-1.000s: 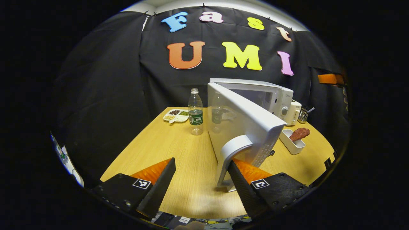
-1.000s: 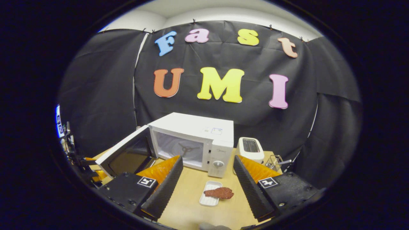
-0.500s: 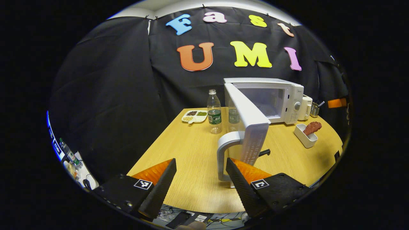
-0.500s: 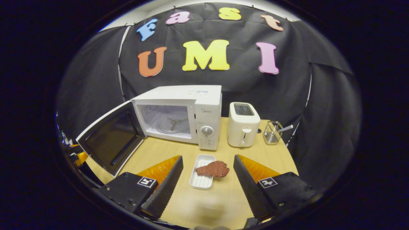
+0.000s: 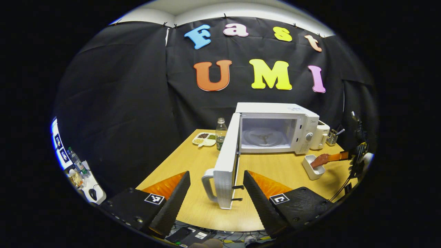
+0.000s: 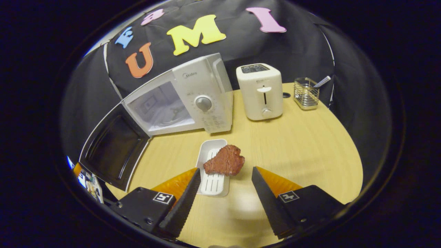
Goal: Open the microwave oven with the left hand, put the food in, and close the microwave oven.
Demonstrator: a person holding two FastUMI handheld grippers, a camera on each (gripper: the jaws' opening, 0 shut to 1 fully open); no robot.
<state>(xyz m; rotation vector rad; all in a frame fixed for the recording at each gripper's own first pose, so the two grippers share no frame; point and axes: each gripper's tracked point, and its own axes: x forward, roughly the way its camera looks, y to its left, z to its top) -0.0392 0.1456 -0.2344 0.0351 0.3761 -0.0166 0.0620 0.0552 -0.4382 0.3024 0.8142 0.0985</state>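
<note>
Grippers, two, both spread wide and gripping nothing: left gripper (image 5: 216, 196), right gripper (image 6: 225, 193).

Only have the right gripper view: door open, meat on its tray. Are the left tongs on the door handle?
Observer: No. The left tongs are open and short of the door handle, not touching it.
Operator: Anything on the far side of the door?
Observer: Yes. A water bottle and a divided snack plate sit on the table, on the outer side of the door near its hinge end.
</note>
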